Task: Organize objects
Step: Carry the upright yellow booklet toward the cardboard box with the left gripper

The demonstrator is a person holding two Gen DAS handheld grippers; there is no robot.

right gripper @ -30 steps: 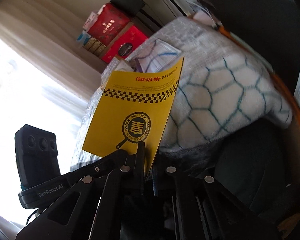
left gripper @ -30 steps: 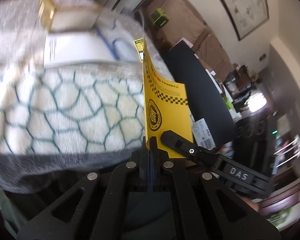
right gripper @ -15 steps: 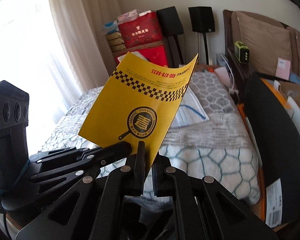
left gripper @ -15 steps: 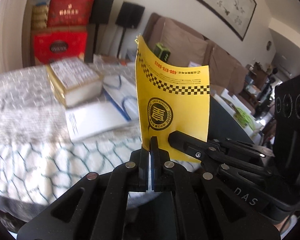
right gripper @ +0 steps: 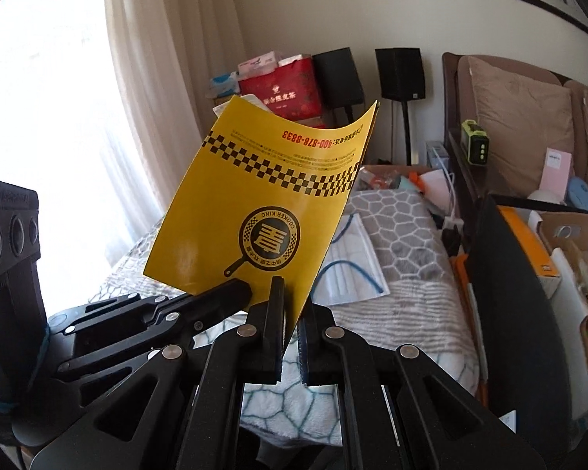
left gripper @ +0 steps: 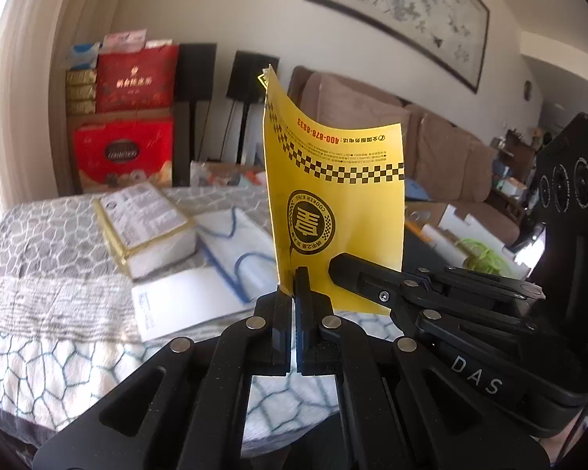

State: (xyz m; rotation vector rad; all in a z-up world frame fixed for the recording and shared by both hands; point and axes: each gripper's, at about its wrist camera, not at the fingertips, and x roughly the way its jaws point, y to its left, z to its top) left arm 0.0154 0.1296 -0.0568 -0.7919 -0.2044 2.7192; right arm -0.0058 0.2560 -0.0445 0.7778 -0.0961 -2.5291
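A yellow booklet (left gripper: 333,203) with a checkered band and a pan logo stands upright above the bed, printed upside down. My left gripper (left gripper: 296,278) is shut on its bottom edge. My right gripper (left gripper: 337,266) pinches the same edge just to the right. In the right wrist view the yellow booklet (right gripper: 262,211) leans left, with my right gripper (right gripper: 290,293) shut on its lower corner and my left gripper (right gripper: 241,290) clamped beside it. On the bed lie a thick gold-edged book (left gripper: 145,227), a white sheet (left gripper: 184,305) and a white mask packet (left gripper: 239,243) with blue loops.
The bed blanket (left gripper: 39,352) has a honeycomb pattern. Red gift boxes (left gripper: 125,145) and black speakers (left gripper: 251,74) stand by the far wall. A black panel (right gripper: 509,313) and open cardboard boxes (right gripper: 568,243) crowd the bed's right side. Curtains (right gripper: 156,78) hang at left.
Both grippers have risen together with the yellow booklet and rolled upright. The bed has dropped lower in view and the far wall and boxes have come into sight.
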